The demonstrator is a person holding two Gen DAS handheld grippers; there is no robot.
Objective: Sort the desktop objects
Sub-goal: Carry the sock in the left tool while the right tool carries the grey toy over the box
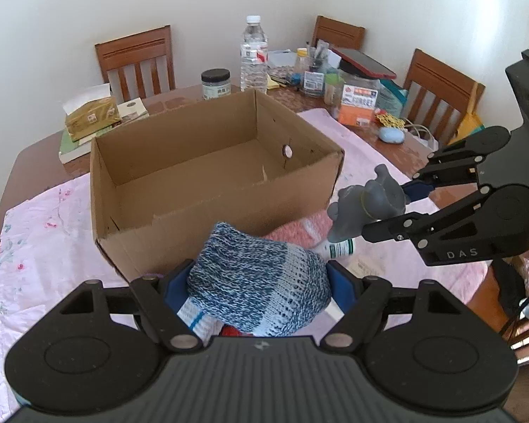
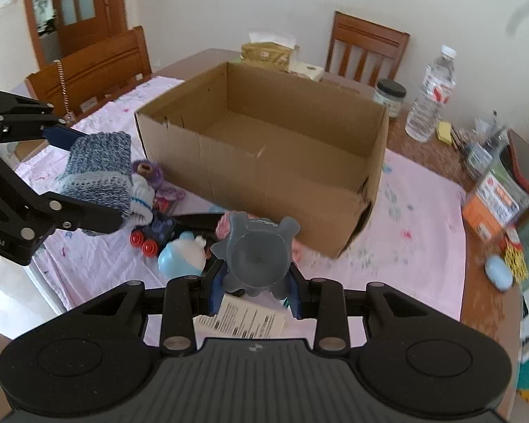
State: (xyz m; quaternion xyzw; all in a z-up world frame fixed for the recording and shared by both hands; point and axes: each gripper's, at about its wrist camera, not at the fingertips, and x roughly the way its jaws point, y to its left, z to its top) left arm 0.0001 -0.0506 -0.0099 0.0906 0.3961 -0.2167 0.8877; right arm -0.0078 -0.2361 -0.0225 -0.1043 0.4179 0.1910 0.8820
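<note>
- My left gripper (image 1: pixel 261 282) is clamped on a blue knit sock (image 1: pixel 257 282), its blue pads (image 1: pixel 338 282) pressed against both sides; a white sock end hangs under it.
- Only my right camera shows what lies beneath that gripper: a purple toy (image 2: pixel 148 171), a toy car (image 2: pixel 155 234) with red wheels and a pale blue figure (image 2: pixel 183 255), all on the pink cloth (image 2: pixel 423 246).
- Straight ahead of both grippers sits the box (image 1: pixel 208 211), open at the top. Both cameras look into it, and the part of the floor I can see is bare cardboard.
- Only my left camera shows a pink knit piece (image 1: pixel 299 229) and a small white bottle (image 1: pixel 338 248) lying between the box and my right gripper.
- My right gripper (image 2: pixel 254 282) is closed around a grey rubber toy (image 2: pixel 255 257), held just short of the box's near wall. A printed leaflet (image 2: pixel 243 319) lies under it.
- Beyond the box I see a tissue pack (image 1: pixel 91 118), a dark-lidded jar (image 1: pixel 215 84) and a water bottle (image 1: pixel 254 56).
- To the right of my right gripper, off the cloth, lies a light blue case (image 2: pixel 499 273) near an orange packet (image 2: pixel 493 201).
</note>
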